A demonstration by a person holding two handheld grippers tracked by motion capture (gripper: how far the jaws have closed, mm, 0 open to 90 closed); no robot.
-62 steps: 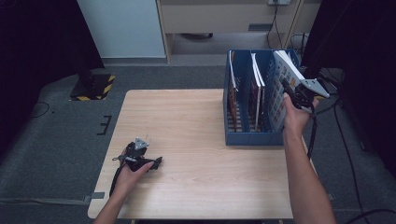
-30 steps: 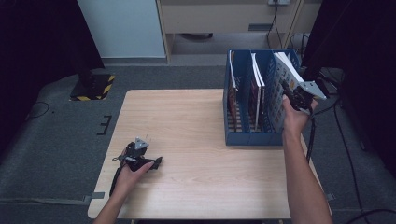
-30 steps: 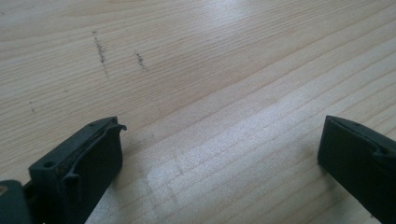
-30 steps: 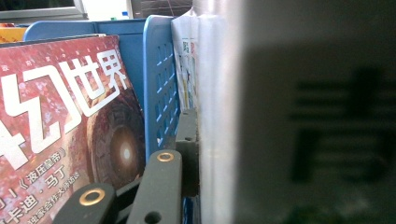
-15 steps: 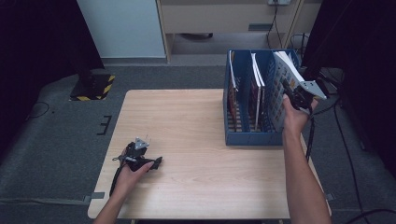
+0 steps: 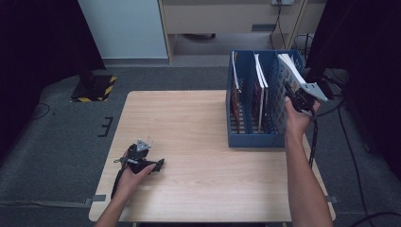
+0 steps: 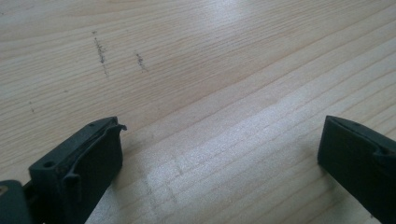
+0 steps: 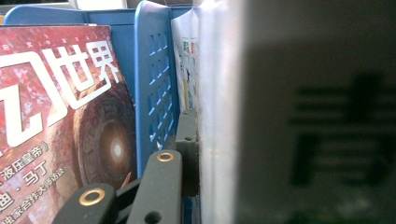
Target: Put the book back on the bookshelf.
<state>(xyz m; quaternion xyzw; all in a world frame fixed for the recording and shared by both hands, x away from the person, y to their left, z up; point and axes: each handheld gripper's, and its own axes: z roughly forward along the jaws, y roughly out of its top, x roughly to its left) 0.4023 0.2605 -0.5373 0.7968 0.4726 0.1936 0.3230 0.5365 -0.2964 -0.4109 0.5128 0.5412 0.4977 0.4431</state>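
A blue file rack (image 6: 250, 140) stands on the right side of the wooden table (image 6: 203, 118) with magazines upright in its slots. My right gripper (image 6: 297, 101) is at the rightmost slot, shut on a white-edged magazine (image 6: 286, 75) that leans there. In the right gripper view one black finger (image 8: 187, 140) presses against that magazine's pages (image 8: 219, 112); the other jaw is hidden behind it. My left gripper (image 6: 158, 165) rests low on the table at the front left. Its jaws stand wide open over bare wood (image 7: 219, 158).
A red-covered magazine (image 8: 56, 116) fills the slot beside the held one, behind a perforated blue divider (image 8: 156, 93). Two more magazines (image 6: 259, 90) stand in the rack's left and middle slots. A cabinet (image 6: 227, 19) and a cable (image 6: 347, 142) lie beyond the table.
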